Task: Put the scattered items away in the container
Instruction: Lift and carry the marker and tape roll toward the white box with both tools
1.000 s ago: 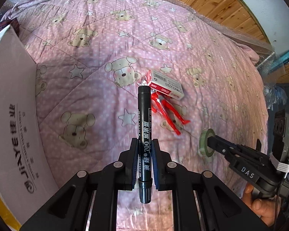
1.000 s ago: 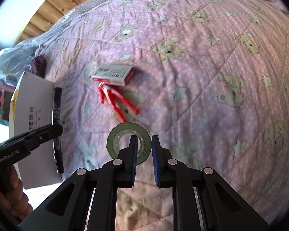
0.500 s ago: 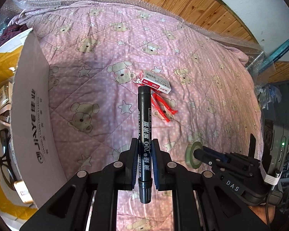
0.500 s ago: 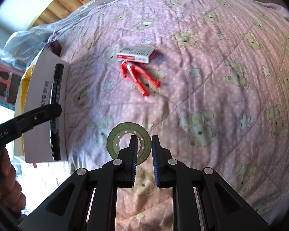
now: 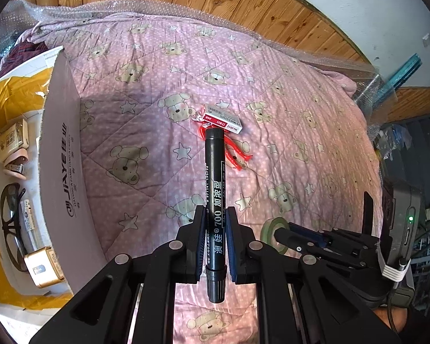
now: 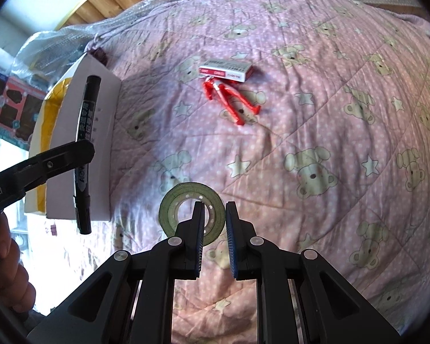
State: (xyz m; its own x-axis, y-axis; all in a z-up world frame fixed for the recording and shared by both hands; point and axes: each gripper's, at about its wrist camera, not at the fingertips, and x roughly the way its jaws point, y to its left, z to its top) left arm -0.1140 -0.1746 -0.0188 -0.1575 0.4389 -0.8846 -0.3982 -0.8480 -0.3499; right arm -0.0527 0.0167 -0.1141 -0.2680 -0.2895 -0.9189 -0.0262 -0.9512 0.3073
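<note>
Pink quilted bedding (image 5: pixel 146 66) printed with bears and stars covers the bed, with wood panelling behind it and bubble wrap along the far edge. At the left edge of the bed stands a white cardboard box (image 5: pixel 63 154) with a yellow liner; inside it lie a pair of dark-framed glasses (image 5: pixel 10 223), a gold-coloured small box (image 5: pixel 43 266), a second small carton (image 5: pixel 13 140) and a few other bits too small to name.

The left gripper (image 5: pixel 216 238) has its fingers closed on a black marker (image 5: pixel 215 195), held around the lower part of the barrel so the pen points forward along the fingers, its cap end sticking out behind. In the right wrist view the marker (image 6: pixel 86 132) hangs in front of the box's outer wall (image 6: pixel 100 120), above the bedding.

The right gripper (image 6: pixel 213 229) has its fingers clamped across the rim of a green roll of tape (image 6: pixel 172 206), one finger through the hole and the other outside the ring. The roll is seen from the left wrist camera too (image 5: pixel 272 226), lifted just beside the left gripper.

Still lying on the bedding, well apart from the box, are a flat red-and-white packet (image 6: pixel 226 70) and, touching its near edge, a pair of red plastic clips (image 6: pixel 232 100) splayed in a V.
</note>
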